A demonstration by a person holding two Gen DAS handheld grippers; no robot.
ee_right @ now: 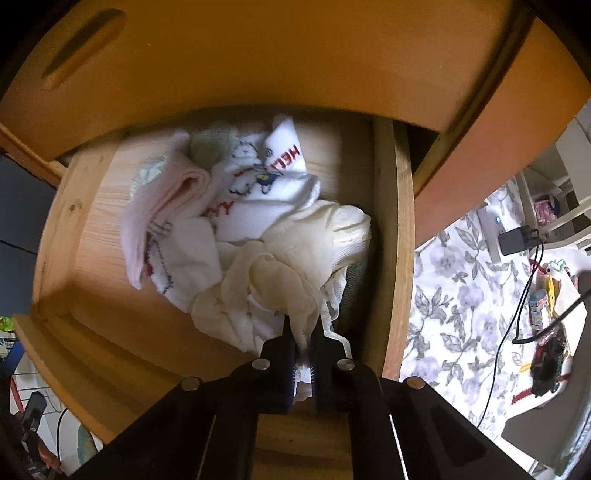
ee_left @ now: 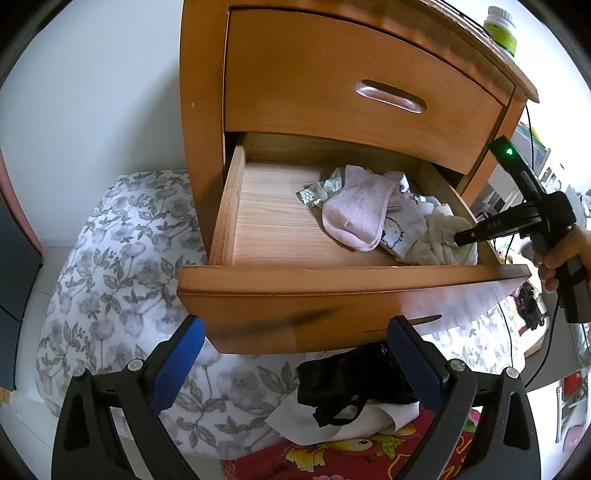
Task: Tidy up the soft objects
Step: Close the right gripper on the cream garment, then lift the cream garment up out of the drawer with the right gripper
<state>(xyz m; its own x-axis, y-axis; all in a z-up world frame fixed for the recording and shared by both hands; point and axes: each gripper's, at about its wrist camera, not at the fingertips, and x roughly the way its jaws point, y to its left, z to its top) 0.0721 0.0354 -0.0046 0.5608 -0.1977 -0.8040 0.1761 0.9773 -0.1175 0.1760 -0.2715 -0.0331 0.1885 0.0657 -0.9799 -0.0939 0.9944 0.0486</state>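
Note:
The lower drawer point(ee_left: 332, 284) of a wooden nightstand stands pulled open. Inside lie a pink sock point(ee_left: 360, 210), white printed socks point(ee_left: 406, 225) and a cream sheer cloth point(ee_left: 448, 229). My right gripper point(ee_right: 302, 328) is shut on the cream cloth point(ee_right: 280, 273) at the drawer's right side; it also shows in the left wrist view point(ee_left: 458, 238). My left gripper point(ee_left: 295, 332) is open and empty, in front of the drawer front, above a black lace garment point(ee_left: 351, 380) lying on white cloth point(ee_left: 354, 424).
The upper drawer point(ee_left: 351, 85) is shut. A green-labelled bottle point(ee_left: 500, 29) stands on the nightstand top. A floral bedspread point(ee_left: 110, 277) lies left and below. Cables point(ee_right: 517, 295) and small items lie on the bed to the right.

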